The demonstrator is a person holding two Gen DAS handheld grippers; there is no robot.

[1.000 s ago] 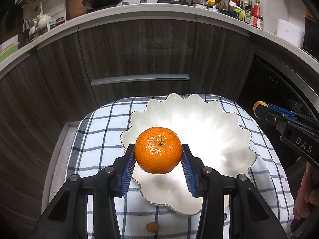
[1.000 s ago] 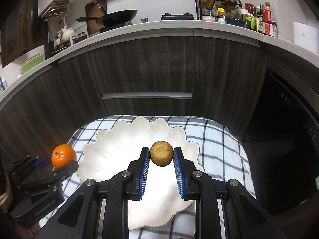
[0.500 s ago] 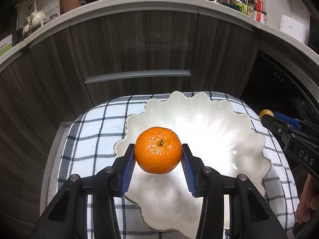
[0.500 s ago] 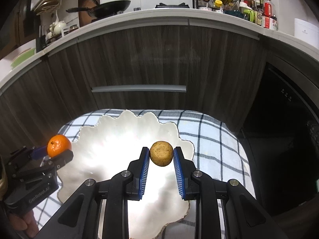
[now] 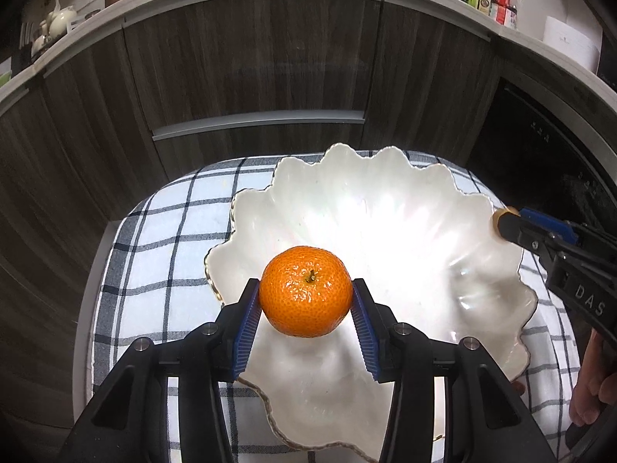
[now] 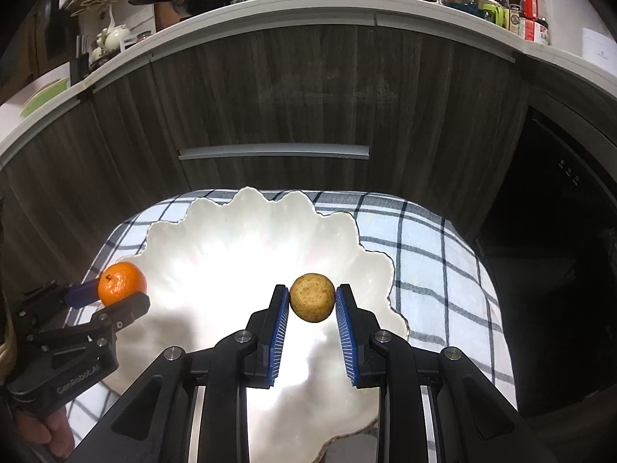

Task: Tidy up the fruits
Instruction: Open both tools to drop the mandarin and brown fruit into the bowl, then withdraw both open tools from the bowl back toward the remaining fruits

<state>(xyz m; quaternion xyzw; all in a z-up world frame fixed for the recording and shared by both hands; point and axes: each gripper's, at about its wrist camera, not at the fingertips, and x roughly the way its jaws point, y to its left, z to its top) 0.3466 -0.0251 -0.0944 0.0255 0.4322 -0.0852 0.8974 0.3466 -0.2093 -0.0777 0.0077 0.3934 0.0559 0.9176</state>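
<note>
Two grippers above scalloped white bowl [image 5: 385, 208] on checked cloth [image 5: 162, 254]. Left gripper [image 5: 306, 303]: jaws clamped on mandarin [image 5: 306, 291], near bowl's left rim. Right gripper [image 6: 311, 303]: jaws pinching small brown fruit [image 6: 311, 297], over bowl's right side.

A bright orange round mandarin [image 5: 305, 291], a speckled tan-brown small round fruit [image 6: 312, 297], a pearly white scalloped ceramic dish [image 5: 385, 208], a blue-white checked cloth [image 5: 166, 250].

Strong glare washed out centre of white scalloped bowl [image 5: 385, 231]; cabinets behind bowl dim. Tool shadows fell across bowl's near side. Fisheye bent countertop above bowl; corners vignetted black. Focus sharp.
</note>
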